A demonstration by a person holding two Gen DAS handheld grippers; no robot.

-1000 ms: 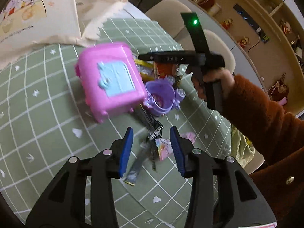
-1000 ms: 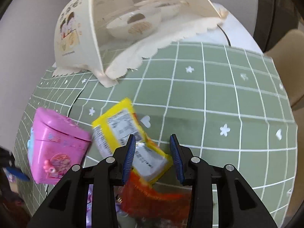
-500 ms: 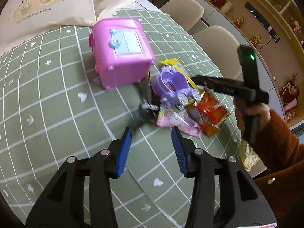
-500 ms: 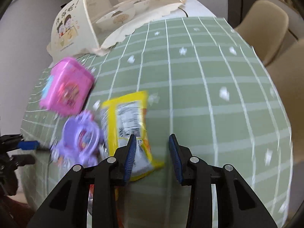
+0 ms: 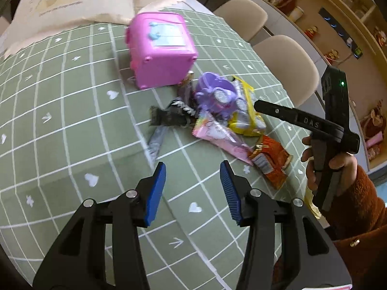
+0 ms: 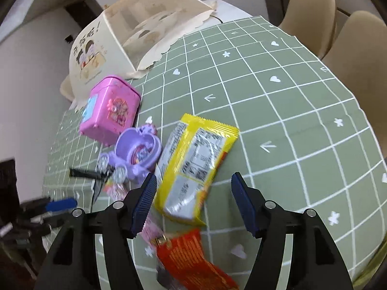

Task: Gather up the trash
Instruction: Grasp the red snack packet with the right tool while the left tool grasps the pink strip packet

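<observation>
Wrappers lie in a pile on the green gridded cloth: a yellow one (image 6: 193, 159) (image 5: 244, 118), an orange one (image 6: 193, 258) (image 5: 271, 162), a pink one (image 5: 220, 135) and a black-silver one (image 5: 169, 117). My right gripper (image 6: 193, 176) hovers over the yellow wrapper. Its jaws are opening wide, the wrapper's near end lies between them, and the pads do not press on it. My left gripper (image 5: 192, 166) stands open and empty above bare cloth, short of the pile. A hand in a rust sleeve (image 5: 338, 169) holds the right tool.
A pink toy box (image 5: 162, 48) (image 6: 111, 111) and a purple toy carriage (image 5: 215, 94) (image 6: 137, 149) sit against the pile. A cream printed cover (image 6: 135, 36) stands at the table's far end. Beige chairs (image 6: 358, 60) (image 5: 285, 65) line the far edge.
The right jaws have spread wide around the yellow wrapper, and that view has swung so the toys sit further left. The left gripper has drawn back from the pile with its jaws slightly wider.
</observation>
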